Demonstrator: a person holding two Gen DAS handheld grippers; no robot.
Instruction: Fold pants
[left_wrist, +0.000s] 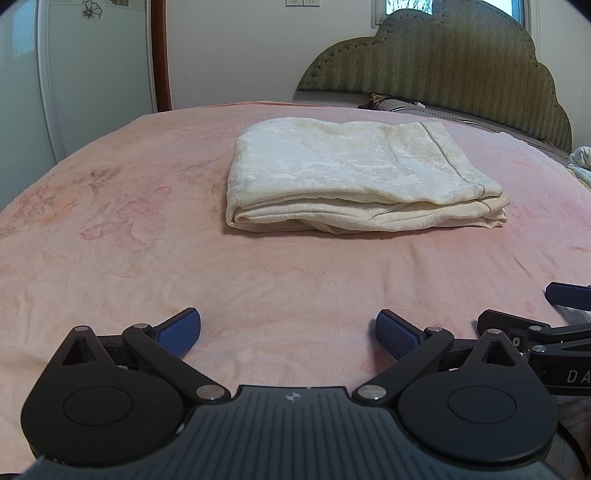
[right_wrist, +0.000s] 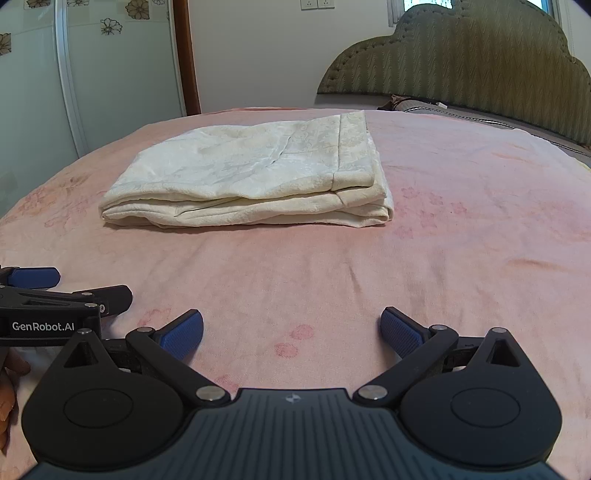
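The cream patterned pants (left_wrist: 354, 177) lie folded into a flat rectangular stack on the pink bedspread (left_wrist: 147, 266). They also show in the right wrist view (right_wrist: 251, 181), left of centre. My left gripper (left_wrist: 288, 330) is open and empty, low over the bedspread, well short of the pants. My right gripper (right_wrist: 291, 330) is open and empty too, just as far from the pants. Each gripper shows at the edge of the other's view: the right one (left_wrist: 565, 295), the left one (right_wrist: 33, 277).
A green padded headboard (left_wrist: 443, 59) stands at the back right, with pillows (left_wrist: 406, 105) below it. A white wardrobe door (left_wrist: 92, 55) and a brown door frame (left_wrist: 160, 55) stand beyond the bed's far left edge.
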